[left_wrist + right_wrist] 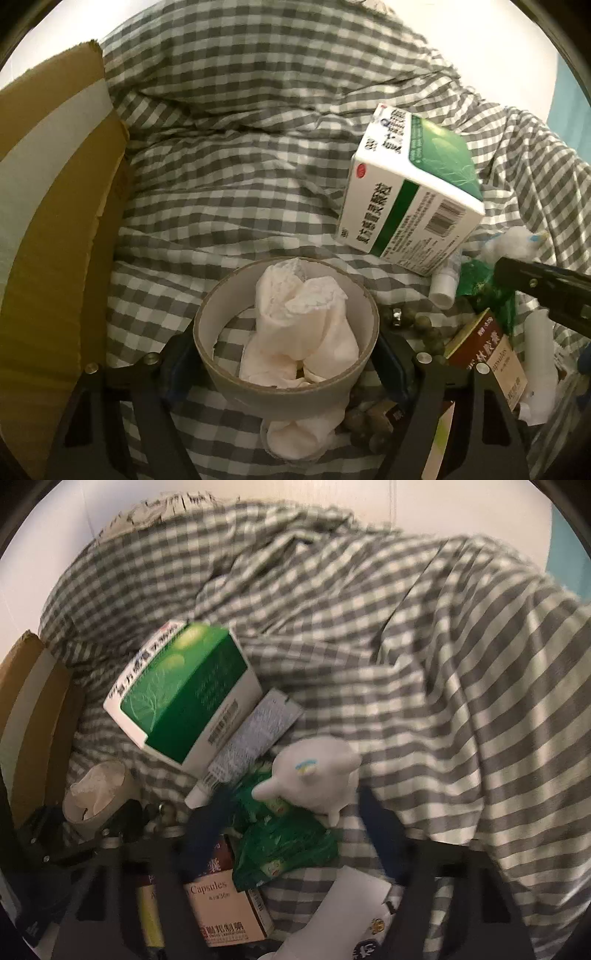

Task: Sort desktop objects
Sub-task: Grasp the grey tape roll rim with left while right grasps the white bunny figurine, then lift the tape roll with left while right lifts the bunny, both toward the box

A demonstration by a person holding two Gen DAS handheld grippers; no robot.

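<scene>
Left wrist view showed the left gripper [284, 363] clamped on the tape roll [286, 354], just below the green box [410, 192]. Beside that box, the right gripper [291, 834] straddled the green packet [284, 853], jaws apart, contact unclear.

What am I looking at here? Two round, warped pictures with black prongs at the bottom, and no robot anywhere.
There is no robot. A person holds a two-finger gripper in each hand, and each gripper carries a wide-angle camera that looks along its fingers. That is why the pictures are round and the prongs show at the bottom.

In the left wrist view, the left gripper has a finger on each side of a tape roll stuffed with tissue. Whether the pads already press on it I cannot tell.

In the right wrist view, the right gripper is open over a green packet and a white toy figure, and holds nothing.

Everything lies on a checked cloth. Also there are a green and white medicine box, a tube and a capsule box.
</scene>
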